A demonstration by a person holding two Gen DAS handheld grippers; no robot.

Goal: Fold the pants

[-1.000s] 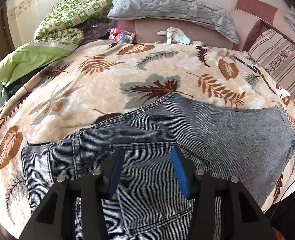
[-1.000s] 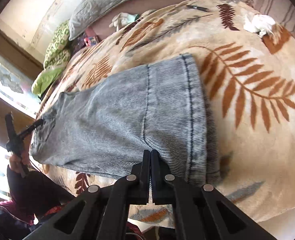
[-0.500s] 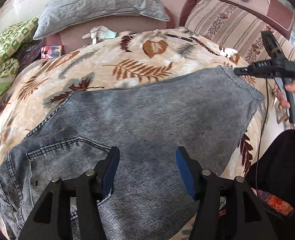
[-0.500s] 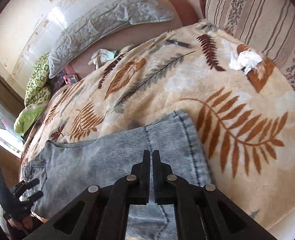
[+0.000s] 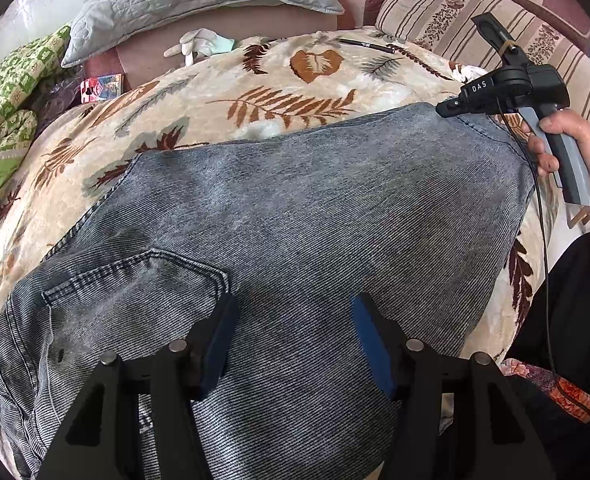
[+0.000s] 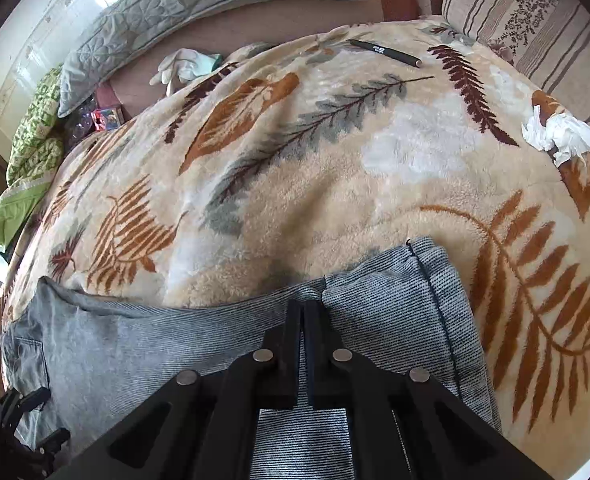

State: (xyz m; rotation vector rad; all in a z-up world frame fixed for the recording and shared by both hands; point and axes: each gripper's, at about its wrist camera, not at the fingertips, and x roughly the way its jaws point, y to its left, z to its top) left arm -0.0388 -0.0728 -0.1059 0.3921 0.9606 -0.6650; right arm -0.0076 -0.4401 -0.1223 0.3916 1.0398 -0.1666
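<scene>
The right hand-held gripper (image 6: pixel 303 316) has lifted the pants (image 6: pixel 375 312) hem.

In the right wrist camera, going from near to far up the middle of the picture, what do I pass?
right gripper shut on the jeans → leaf-print blanket → black pen → grey quilted pillow

Jeans (image 5: pixel 295 208) on bed blanket (image 6: pixel 295 168) (leaf-patterned)

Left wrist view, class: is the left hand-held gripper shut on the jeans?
No: the left hand-held gripper is open, its blue pads spread wide apart above the flat jeans, gripping nothing.
</scene>
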